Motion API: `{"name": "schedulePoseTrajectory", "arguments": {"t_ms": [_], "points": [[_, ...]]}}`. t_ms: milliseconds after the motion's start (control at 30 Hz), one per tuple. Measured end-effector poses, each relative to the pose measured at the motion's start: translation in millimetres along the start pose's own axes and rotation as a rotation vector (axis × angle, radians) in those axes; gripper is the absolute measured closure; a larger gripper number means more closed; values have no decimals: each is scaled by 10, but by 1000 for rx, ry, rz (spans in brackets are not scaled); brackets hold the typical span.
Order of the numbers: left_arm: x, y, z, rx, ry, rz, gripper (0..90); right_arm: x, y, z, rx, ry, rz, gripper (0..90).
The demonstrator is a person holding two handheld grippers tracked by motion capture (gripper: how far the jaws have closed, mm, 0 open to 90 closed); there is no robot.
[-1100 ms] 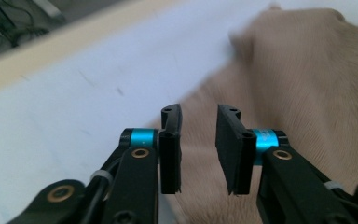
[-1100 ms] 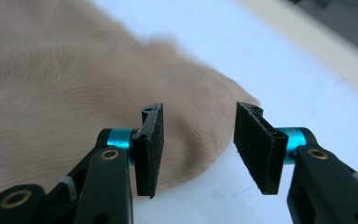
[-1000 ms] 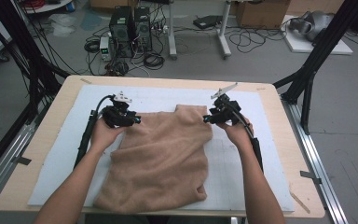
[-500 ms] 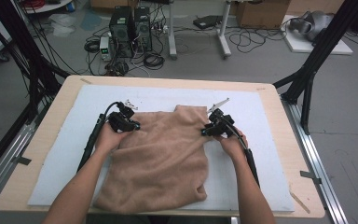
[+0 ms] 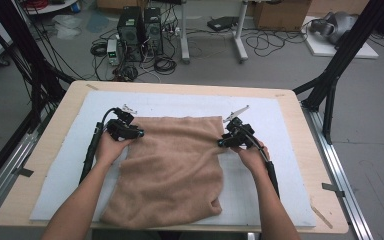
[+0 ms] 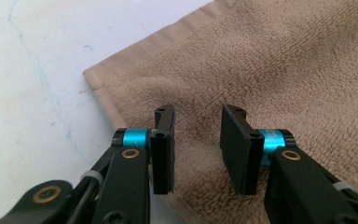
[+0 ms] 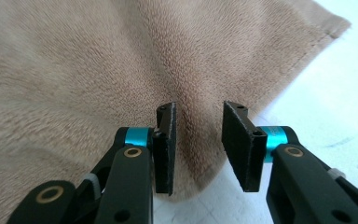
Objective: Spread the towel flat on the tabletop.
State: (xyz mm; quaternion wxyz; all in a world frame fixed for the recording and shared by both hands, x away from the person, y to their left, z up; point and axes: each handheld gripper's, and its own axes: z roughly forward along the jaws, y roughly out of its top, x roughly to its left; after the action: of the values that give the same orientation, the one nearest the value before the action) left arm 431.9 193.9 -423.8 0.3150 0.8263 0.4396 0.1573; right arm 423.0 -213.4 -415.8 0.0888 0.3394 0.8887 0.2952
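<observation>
- Looking down from the high view, we see a tan towel (image 5: pixel 172 170) lying on the white mat (image 5: pixel 60 165) that covers the wooden table (image 5: pixel 40 145), its far edge straight across and its near end bunched towards the table's front edge.
- We hold the left gripper (image 5: pixel 136 134) at the towel's far left corner and the right gripper (image 5: pixel 222 143) at its far right corner, well apart from each other.
- In the left gripper view, our left gripper (image 6: pixel 197 144) has its jaws parted by a clear gap; they have just been opening, and the towel (image 6: pixel 261 70) lies flat beneath and between the pads, with neither pad pressing on it.
- The towel's hemmed corner shows just beyond the left jaw in that view, resting on the mat (image 6: pixel 37 70).
- In the right gripper view, our right gripper (image 7: pixel 198 144) stands much the same: jaws parted, just been opening, nothing pinched.
- A soft ridge of towel (image 7: pixel 98 60) runs up between those pads, and the cloth's edge passes under them onto the mat (image 7: pixel 335 107).
</observation>
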Motion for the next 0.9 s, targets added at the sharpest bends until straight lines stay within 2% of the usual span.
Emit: {"name": "schedulePoseTrajectory", "arguments": {"t_ms": [67,100,167,233,333,400,467,533,600,633,767,900], "points": [[-1,-14,-56,-25,6,9,611,-15,-36,-58,-31,-6,8,623],[-3,-20,-96,-39,9,19,611,-18,-55,-86,-62,6,9,622],[-13,-32,-150,-64,-3,19,610,0,-85,-144,-91,12,4,613],[-38,-47,-208,-80,-9,38,619,31,-113,-187,-126,36,-5,610],[-88,-90,-269,-90,-24,62,638,112,-146,-224,-150,50,-25,603],[-125,-123,-325,-95,-33,72,631,185,-165,-243,-158,60,-40,583],[-181,-168,-396,-123,-39,89,618,279,-200,-267,-172,76,-62,577],[-234,-208,-471,-145,-60,102,602,358,-240,-282,-175,84,-87,572],[-291,-247,-549,-154,-76,133,599,428,-291,-296,-175,95,-94,570],[-322,-271,-589,-160,-90,134,595,459,-316,-300,-171,96,-99,564],[-431,-416,-752,-178,-144,157,565,595,-436,-324,-185,119,-105,563],[-553,-632,-891,-205,-179,177,541,746,-545,-339,-195,138,-121,561]]}}
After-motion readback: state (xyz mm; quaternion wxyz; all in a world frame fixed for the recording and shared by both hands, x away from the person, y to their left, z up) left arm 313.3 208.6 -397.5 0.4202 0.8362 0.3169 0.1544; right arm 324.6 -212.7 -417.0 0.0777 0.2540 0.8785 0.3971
